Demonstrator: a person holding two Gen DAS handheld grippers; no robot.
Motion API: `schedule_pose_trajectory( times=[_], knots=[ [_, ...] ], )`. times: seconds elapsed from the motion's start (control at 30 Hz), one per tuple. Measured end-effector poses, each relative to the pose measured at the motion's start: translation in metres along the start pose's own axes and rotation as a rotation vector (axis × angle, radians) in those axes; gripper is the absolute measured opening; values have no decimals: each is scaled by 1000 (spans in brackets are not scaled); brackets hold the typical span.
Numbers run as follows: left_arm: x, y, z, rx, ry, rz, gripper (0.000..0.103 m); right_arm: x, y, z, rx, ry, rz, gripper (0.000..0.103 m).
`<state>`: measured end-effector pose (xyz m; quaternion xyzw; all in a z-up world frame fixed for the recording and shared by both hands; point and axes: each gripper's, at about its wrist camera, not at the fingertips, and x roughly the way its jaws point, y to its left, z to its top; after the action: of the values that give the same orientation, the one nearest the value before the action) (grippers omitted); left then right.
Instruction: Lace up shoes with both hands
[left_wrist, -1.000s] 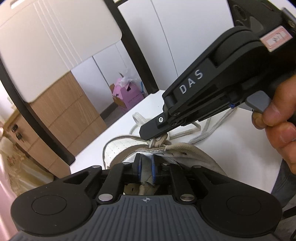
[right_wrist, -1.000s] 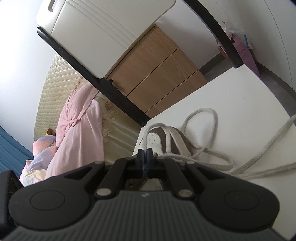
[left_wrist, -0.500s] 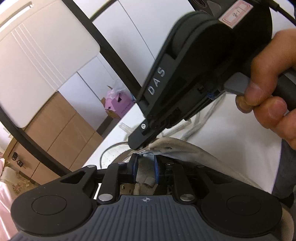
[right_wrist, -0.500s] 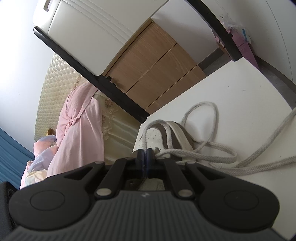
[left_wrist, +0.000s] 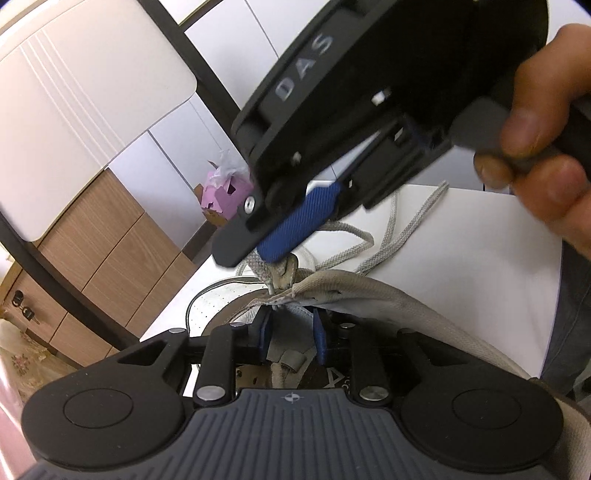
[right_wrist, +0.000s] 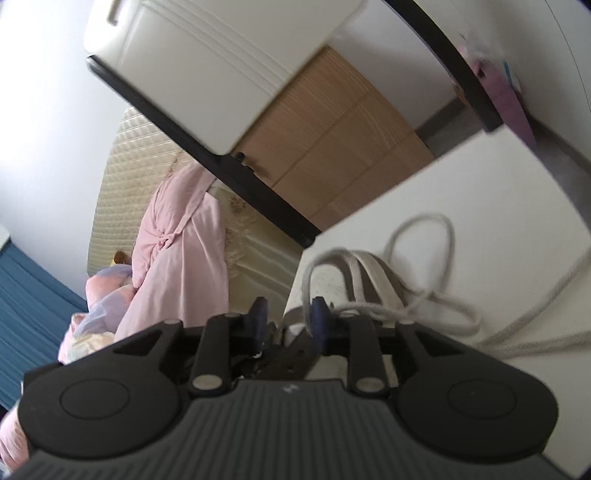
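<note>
Left gripper (left_wrist: 291, 328) sits spread around the sneaker's (left_wrist: 369, 291) tongue area on the white desk (left_wrist: 461, 251). Right gripper (right_wrist: 285, 320) is spread too, hovering just over the grey lace (right_wrist: 424, 306).

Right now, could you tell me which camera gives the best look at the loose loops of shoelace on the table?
The right wrist view: the shoelace lies in open loops on the white table beside the shoe. In the left wrist view the right gripper hides much of it; only strands show behind.
</note>
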<state>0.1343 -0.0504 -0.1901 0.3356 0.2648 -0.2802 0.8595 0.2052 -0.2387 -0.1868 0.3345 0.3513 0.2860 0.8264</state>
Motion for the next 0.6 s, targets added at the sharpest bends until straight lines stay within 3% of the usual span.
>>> schedule_pose_trajectory(
  times=[0.43, 0.6],
  knots=[
    [9, 0, 2, 12, -3, 1, 29, 12, 24, 2, -320, 32, -192, 30],
    [10, -2, 3, 19, -9, 0, 31, 20, 34, 0, -422, 78, -211, 30]
  ],
)
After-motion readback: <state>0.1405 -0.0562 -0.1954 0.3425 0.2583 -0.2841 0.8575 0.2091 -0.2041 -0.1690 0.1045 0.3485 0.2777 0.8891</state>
